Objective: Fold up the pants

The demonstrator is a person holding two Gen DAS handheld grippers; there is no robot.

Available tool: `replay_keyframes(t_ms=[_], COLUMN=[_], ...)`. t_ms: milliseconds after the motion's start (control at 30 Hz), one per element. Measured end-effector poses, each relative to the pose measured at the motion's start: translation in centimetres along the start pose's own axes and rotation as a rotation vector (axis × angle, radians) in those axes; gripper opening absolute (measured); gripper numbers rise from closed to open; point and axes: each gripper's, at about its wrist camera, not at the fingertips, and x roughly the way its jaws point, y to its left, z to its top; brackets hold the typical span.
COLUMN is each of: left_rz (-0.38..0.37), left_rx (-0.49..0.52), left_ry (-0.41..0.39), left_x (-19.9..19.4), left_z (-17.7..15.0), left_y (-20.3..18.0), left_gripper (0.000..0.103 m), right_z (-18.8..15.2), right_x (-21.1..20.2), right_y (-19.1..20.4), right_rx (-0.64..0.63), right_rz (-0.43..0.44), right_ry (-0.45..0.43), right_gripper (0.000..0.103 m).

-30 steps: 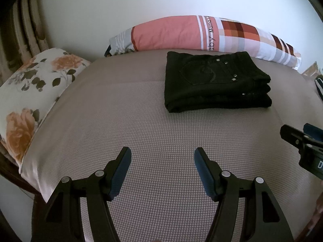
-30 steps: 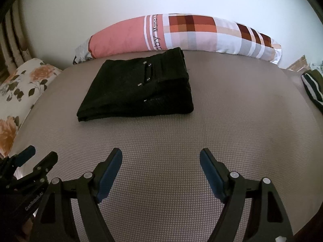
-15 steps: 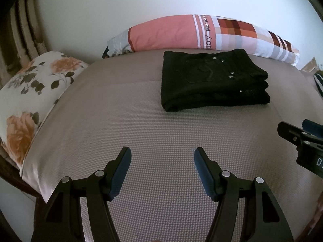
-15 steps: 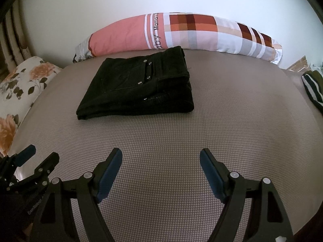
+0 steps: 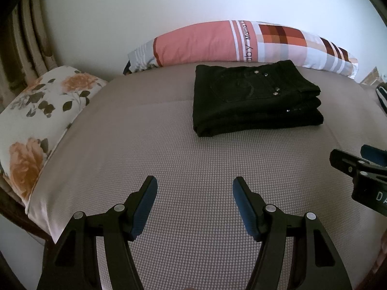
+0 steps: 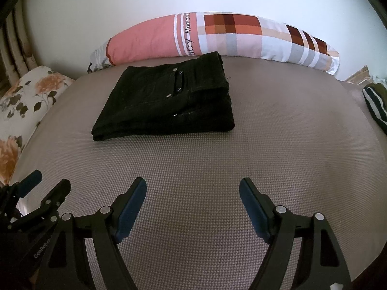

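Black pants [image 5: 254, 99] lie folded in a compact stack on the grey bed, near the far pillow; they also show in the right wrist view [image 6: 167, 101]. My left gripper [image 5: 194, 188] is open and empty, hovering over bare bedspread well short of the pants. My right gripper [image 6: 192, 189] is open and empty, also near the bed's front, apart from the pants. The right gripper shows at the right edge of the left wrist view [image 5: 358, 166], and the left gripper at the lower left of the right wrist view [image 6: 41, 193].
A long pink and checked pillow [image 5: 241, 42] lies along the wall behind the pants. A floral pillow [image 5: 36, 111] sits at the bed's left edge. A striped dark garment [image 6: 375, 104] lies at the far right. The grey bedspread [image 6: 266, 145] spreads between grippers and pants.
Both grippers have drawn back slightly from the folded pants and stayed open. The pants have not moved.
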Motion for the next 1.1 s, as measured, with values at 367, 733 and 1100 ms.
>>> replay_keyframes(t_ms=[367,733,1100], left_rz=[0.007,-0.001,-0.014], left_rx=[0.004,0.024,0.028], left_ry=[-0.002,0.004,0.010], left_x=[0.03,0.19,0.38], left_z=[-0.04,-0.08,-0.06], left_y=[-0.08,0.01,-0.10], left_gripper=[0.066,0.066,0.066], right_z=[0.01,-0.07,-0.01], right_x=[0.11,0.21,0.25], right_y=[0.02,0.32,0.24], right_rx=[0.002,-0.011,-0.012], right_rz=[0.003,0.004,0.003], right_ry=[0.003,0.006,0.004], right_gripper=[0.078,0.078,0.079])
